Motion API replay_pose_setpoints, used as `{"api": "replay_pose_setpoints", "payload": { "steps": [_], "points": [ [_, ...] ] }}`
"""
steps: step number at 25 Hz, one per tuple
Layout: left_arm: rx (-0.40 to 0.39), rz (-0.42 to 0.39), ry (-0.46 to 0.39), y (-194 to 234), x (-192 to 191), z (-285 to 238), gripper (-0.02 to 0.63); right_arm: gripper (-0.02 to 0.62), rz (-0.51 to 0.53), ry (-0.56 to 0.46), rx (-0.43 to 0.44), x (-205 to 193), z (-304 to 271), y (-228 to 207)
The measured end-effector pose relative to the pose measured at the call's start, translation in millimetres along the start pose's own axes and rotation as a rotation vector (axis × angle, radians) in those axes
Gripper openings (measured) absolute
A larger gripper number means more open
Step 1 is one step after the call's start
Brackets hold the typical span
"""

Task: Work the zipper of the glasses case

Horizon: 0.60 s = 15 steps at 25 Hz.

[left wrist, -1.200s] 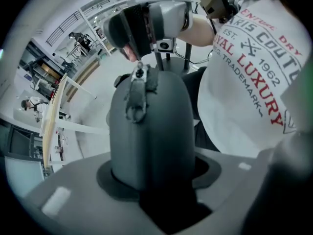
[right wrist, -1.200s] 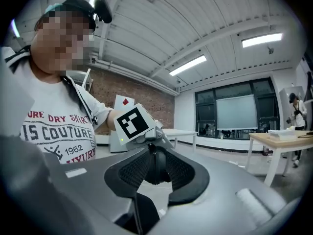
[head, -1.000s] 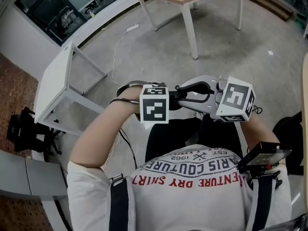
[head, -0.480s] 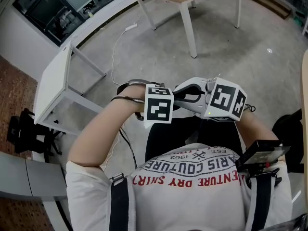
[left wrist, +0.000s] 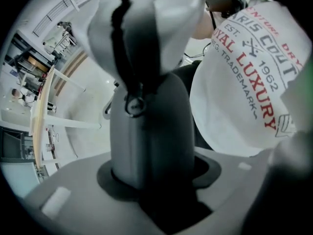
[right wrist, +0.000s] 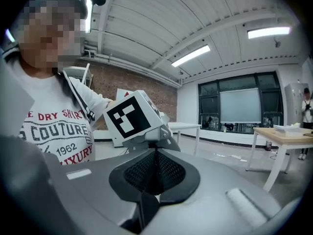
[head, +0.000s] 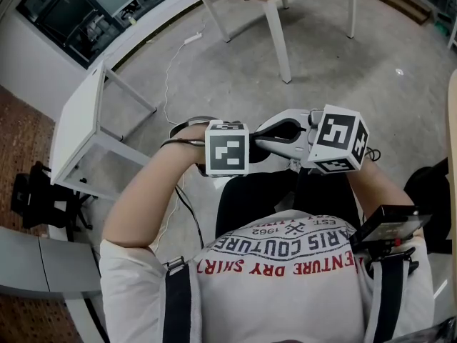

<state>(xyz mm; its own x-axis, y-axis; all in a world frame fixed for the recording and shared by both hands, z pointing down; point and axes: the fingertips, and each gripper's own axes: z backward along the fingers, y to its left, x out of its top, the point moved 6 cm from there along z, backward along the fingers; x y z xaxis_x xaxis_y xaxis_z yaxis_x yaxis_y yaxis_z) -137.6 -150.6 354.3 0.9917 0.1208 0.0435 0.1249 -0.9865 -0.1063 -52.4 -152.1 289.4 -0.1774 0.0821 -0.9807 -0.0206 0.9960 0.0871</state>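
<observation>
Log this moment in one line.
left gripper: clamps glasses case, zipper pull untouched | right gripper: jaws just closed, nothing visible between

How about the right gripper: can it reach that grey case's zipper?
Likely yes: the left gripper holds the case unobstructed, and the right gripper just closed its fingers, seemingly on the zipper pull.

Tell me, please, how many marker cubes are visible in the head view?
2. One marker cube sits near the frame's centre, its face square to the camera; the other cube is just to its right, tilted. Neither is covered, and no further one shows.
</observation>
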Motion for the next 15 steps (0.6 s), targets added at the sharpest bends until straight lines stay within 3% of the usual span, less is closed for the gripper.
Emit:
{"api": "replay_pose_setpoints", "payload": {
  "steps": [7, 12, 15],
  "points": [
    [0.013, 0.045, -0.149, 5.1, 5.1, 9.4, 0.245, 0.012, -0.154, -0.166, 0.002, 7.0, 9.9, -8.5],
    [0.011, 0.074, -0.254, 5.3, 9.7, 14.9, 0.247, 0.012, -0.212, -0.295, 0.0, 10.1, 15.7, -9.8],
    [0.026, 0.076, -0.275, 6.2, 11.7, 19.5, 0.247, 0.012, -0.23, -0.38, 0.005, 10.9, 19.1, -9.9]
  ]
}}
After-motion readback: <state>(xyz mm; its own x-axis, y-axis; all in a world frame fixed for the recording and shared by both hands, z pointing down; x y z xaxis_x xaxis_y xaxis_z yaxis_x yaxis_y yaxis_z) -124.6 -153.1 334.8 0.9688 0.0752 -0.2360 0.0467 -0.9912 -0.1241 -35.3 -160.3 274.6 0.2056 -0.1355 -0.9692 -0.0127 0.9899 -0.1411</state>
